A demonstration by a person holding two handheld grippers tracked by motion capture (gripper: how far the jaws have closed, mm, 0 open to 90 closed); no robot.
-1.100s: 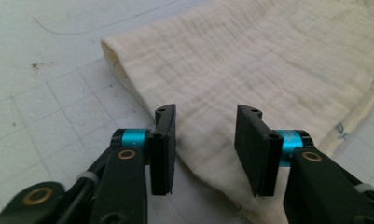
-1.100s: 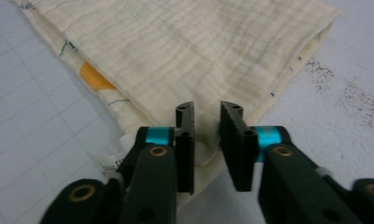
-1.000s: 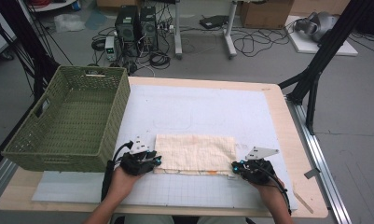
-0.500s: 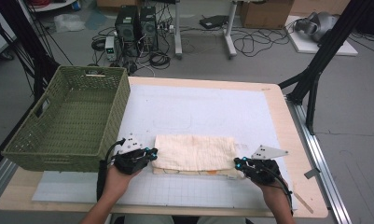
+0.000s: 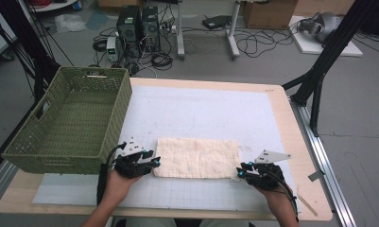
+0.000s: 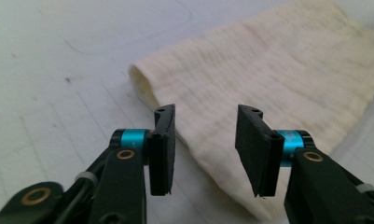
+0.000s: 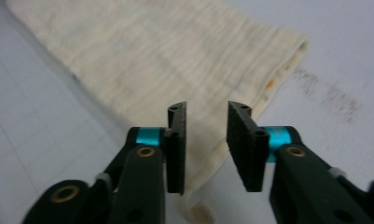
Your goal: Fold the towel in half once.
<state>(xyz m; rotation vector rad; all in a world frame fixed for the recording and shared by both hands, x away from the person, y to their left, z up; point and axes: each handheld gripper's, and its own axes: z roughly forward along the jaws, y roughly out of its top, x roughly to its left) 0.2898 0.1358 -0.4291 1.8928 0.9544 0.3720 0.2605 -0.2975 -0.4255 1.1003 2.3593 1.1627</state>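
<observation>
Cream cloth (image 5: 196,158), folded into a flat rectangle, is lying in the lower middle of the high view on the white mat (image 5: 201,113), with one short end toward each of my hands. That layout is letting me work both ends at once.

My left gripper (image 5: 147,161) is sitting at the cloth's left end, and my right gripper (image 5: 240,172) at its lower right corner. Both sets of jaws have just been opening: the left ones are standing moderately apart, the right ones narrower, and neither pair is pressing on anything.

In the left gripper view the cloth (image 6: 268,88) is filling the upper right, its near edge passing under the gap between my jaws. In the right gripper view the cloth (image 7: 166,60) is spreading across the upper left, its hem running down between the jaws.

I judge the fold finished and the release under way. The green basket (image 5: 36,151) is waiting at the left.
</observation>
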